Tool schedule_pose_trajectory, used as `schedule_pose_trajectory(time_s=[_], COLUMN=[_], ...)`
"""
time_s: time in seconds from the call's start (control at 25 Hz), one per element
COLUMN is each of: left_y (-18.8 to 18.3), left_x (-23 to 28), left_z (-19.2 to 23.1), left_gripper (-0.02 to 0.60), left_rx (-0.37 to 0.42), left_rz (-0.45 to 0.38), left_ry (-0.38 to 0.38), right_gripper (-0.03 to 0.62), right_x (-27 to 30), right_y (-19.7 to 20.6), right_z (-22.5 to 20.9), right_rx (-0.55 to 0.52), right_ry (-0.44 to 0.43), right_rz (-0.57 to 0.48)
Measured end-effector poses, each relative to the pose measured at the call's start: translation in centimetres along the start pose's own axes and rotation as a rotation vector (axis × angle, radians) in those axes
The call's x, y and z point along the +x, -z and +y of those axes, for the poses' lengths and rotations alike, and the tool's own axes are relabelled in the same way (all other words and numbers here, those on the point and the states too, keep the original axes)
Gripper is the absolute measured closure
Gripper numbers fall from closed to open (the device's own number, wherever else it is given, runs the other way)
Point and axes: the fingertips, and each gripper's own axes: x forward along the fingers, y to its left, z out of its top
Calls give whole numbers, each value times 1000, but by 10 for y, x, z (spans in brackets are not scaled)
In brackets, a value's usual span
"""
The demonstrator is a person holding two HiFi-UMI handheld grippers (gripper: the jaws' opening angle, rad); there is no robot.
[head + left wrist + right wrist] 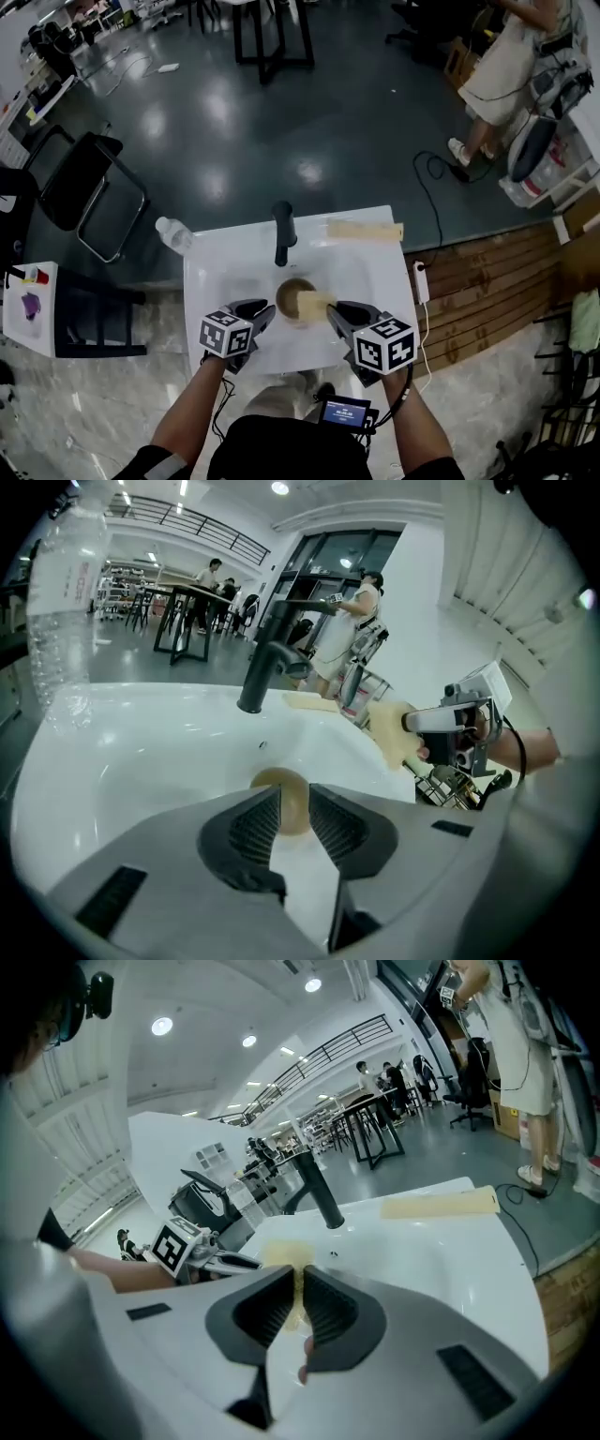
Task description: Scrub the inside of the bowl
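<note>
Two things are held: the bowl (289,292) by the left gripper (266,313), a sponge (316,304) by the right gripper (335,312). Scrubbing is probably just starting; the sponge must be pressed inside.

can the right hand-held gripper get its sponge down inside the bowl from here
Probably yes. The right hand-held gripper holds the sponge over the right edge of the bowl, whose open top faces up in the sink. The tap stands behind it.

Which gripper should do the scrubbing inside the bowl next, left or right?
Right. The right gripper is shut on the yellow sponge, already held over the brown bowl in the sink. The left gripper appears to pinch the bowl's rim, steadying it.
</note>
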Motion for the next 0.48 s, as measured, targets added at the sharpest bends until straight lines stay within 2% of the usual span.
schedule_pose_trajectory(time_s=[0.32,0.48], left_y=[24,27], left_x=[41,58], left_z=[41,54], left_gripper=[508,508], left_rx=[-170,-196], left_rz=[132,188], left_ry=[-23,-58], right_gripper=[557,557], right_x=[37,57], right_y=[3,9], right_z=[-20,-35], right_rx=[21,20], right_ry=[29,26], right_rz=[50,84])
